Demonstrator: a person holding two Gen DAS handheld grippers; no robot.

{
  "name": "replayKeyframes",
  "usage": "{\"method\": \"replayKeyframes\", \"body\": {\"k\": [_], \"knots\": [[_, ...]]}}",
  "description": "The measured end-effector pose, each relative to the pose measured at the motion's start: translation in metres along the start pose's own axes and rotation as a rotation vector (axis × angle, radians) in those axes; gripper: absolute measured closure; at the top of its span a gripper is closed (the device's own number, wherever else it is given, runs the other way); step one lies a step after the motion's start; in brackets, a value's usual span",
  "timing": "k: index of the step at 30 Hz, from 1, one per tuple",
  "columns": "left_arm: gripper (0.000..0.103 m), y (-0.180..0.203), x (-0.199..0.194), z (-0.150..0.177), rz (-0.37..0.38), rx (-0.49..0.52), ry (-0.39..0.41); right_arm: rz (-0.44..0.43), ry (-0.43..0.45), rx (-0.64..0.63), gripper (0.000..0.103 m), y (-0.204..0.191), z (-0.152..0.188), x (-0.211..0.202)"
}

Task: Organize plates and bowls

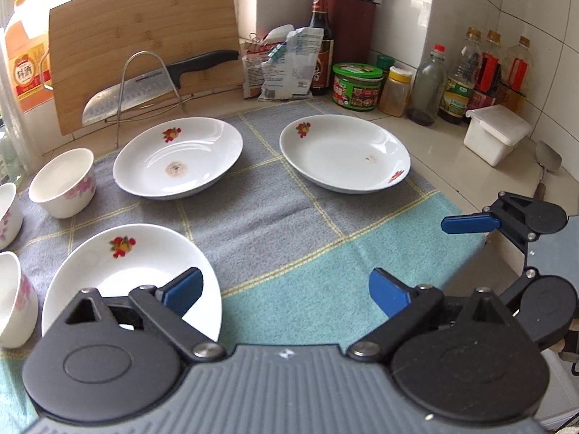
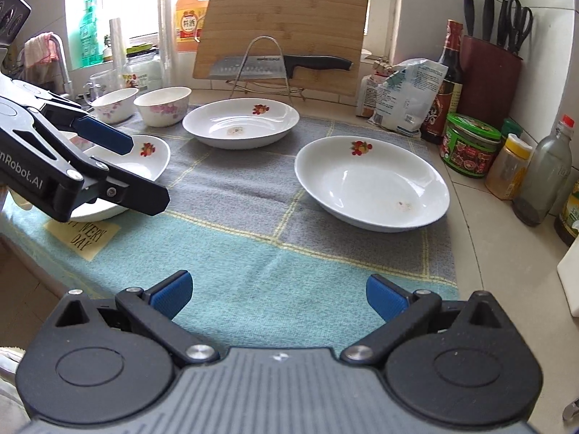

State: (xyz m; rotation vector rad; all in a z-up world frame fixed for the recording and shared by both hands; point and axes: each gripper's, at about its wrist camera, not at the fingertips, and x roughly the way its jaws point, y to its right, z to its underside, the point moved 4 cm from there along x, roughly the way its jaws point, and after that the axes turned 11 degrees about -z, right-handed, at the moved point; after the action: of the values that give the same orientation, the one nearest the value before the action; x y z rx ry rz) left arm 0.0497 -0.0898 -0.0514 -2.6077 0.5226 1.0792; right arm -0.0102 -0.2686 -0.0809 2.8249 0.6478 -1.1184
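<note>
With both the left tool (image 1: 286, 291) and right tool (image 2: 277, 294) spread apart and empty, the near plate (image 1: 144, 271) on the surface's towel (image 1: 289, 224) could be knocked into the bowls (image 1: 63, 182) beside it.

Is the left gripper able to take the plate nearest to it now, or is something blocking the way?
Probably yes. The left gripper is open and empty, beside the near plate; nothing lies on that plate, though bowls stand close at its left.

White plates (image 1: 177, 157) bear small red-and-yellow fruit prints, white bowls (image 1: 63, 182) at nine o'clock carry pink flowers, the cloth (image 1: 289, 238) is grey and teal checked with pale yellow lines, and the hand-held gripper (image 1: 286, 291) has blue pads.
</note>
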Motion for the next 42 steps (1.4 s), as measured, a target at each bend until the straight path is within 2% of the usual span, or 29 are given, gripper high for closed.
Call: {"method": "replayKeyframes", "body": {"k": [6,16,25,34,42], "knots": [[0.005,-0.022,-0.007,0.020,-0.081,-0.020,-0.043,-0.091,-0.005,-0.056,0.000,-0.028,-0.003,0.012],[0.005,-0.079,-0.006,0.026,-0.092,-0.043,-0.045,-0.173,0.004,-0.098,0.000,-0.073,-0.021,0.051],[0.005,-0.127,0.017,0.013,-0.028,0.045,-0.057,-0.168,-0.022,-0.127,0.000,-0.108,-0.031,0.098],[0.005,-0.143,0.041,0.001,0.010,0.140,-0.064,-0.164,-0.009,-0.111,0.000,-0.127,-0.032,0.125],[0.006,-0.158,0.065,-0.012,0.039,0.189,-0.105,-0.143,0.003,-0.120,0.000,-0.136,-0.032,0.135]]}}
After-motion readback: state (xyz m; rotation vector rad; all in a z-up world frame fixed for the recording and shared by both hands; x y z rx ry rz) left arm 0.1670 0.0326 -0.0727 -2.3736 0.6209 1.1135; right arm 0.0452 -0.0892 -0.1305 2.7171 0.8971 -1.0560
